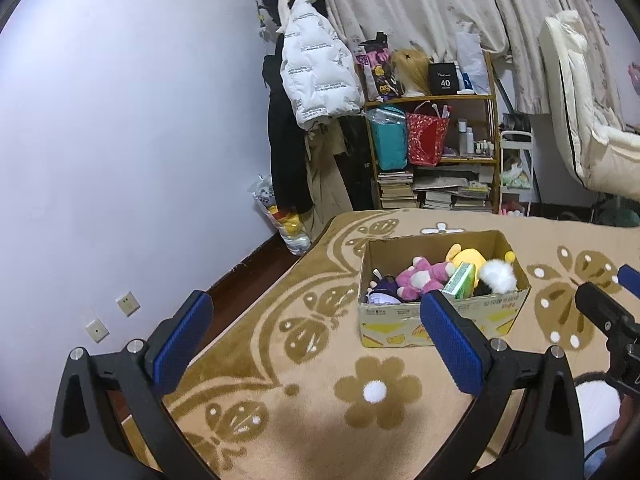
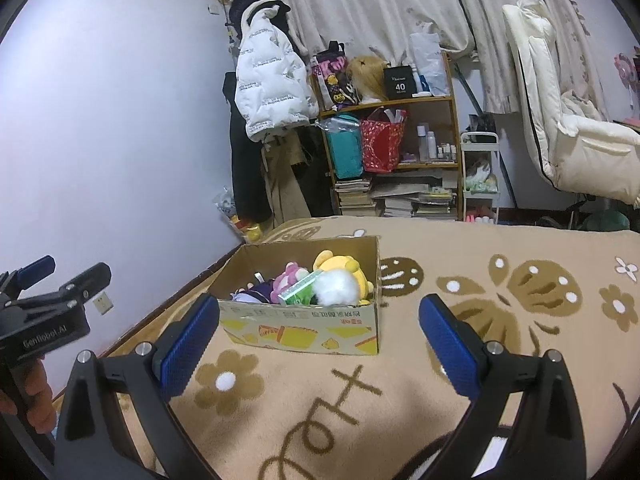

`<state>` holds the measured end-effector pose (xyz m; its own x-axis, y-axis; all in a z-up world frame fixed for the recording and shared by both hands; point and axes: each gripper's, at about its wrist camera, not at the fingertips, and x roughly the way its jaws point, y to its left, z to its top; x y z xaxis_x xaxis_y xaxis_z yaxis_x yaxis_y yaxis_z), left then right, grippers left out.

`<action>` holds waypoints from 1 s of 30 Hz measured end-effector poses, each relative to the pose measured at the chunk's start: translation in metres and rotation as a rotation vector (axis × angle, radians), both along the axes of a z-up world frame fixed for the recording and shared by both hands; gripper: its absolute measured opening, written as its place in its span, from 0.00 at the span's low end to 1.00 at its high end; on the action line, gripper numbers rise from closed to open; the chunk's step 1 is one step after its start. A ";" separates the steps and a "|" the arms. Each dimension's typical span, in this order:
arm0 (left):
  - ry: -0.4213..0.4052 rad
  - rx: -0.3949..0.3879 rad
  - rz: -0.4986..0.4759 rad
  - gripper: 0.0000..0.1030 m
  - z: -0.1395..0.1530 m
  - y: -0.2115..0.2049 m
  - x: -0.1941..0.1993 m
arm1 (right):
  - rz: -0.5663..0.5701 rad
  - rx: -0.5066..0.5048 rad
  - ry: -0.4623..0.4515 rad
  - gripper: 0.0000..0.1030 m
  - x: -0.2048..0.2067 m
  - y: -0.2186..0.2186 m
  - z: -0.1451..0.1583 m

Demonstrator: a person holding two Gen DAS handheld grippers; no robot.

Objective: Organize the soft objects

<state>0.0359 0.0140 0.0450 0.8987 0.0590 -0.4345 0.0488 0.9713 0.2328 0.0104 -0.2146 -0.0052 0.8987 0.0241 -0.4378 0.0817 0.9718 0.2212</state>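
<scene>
A cardboard box (image 1: pixel 440 320) stands on a beige patterned blanket (image 1: pixel 312 364). It holds soft toys: a pink plush (image 1: pixel 420 278), a yellow plush (image 1: pixel 466 258), a white fluffy plush (image 1: pixel 498 276), a purple one (image 1: pixel 386 286) and a green packet (image 1: pixel 460 280). The box (image 2: pixel 304 328) and the white plush (image 2: pixel 334 288) also show in the right wrist view. My left gripper (image 1: pixel 316 328) is open and empty, held above the blanket in front of the box. My right gripper (image 2: pixel 320 328) is open and empty, just short of the box's near wall.
A shelf (image 1: pixel 434 148) with bags, bottles and stacked books stands behind the bed. Coats (image 1: pixel 316 80) hang at the wall. A white chair (image 1: pixel 576 120) is at the right. The bed edge and dark floor (image 1: pixel 248 276) lie at the left.
</scene>
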 end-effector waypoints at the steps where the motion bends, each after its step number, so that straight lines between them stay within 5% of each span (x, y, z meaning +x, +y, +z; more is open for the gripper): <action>1: -0.003 0.005 -0.001 1.00 0.000 -0.002 -0.001 | 0.000 -0.001 0.002 1.00 0.000 0.000 0.000; 30: 0.053 0.016 -0.024 1.00 -0.014 -0.009 0.010 | 0.014 -0.004 0.047 1.00 0.013 0.001 -0.019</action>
<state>0.0458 0.0053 0.0309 0.8758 0.0449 -0.4806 0.0851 0.9657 0.2452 0.0235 -0.2137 -0.0245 0.8766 0.0343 -0.4799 0.0786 0.9738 0.2133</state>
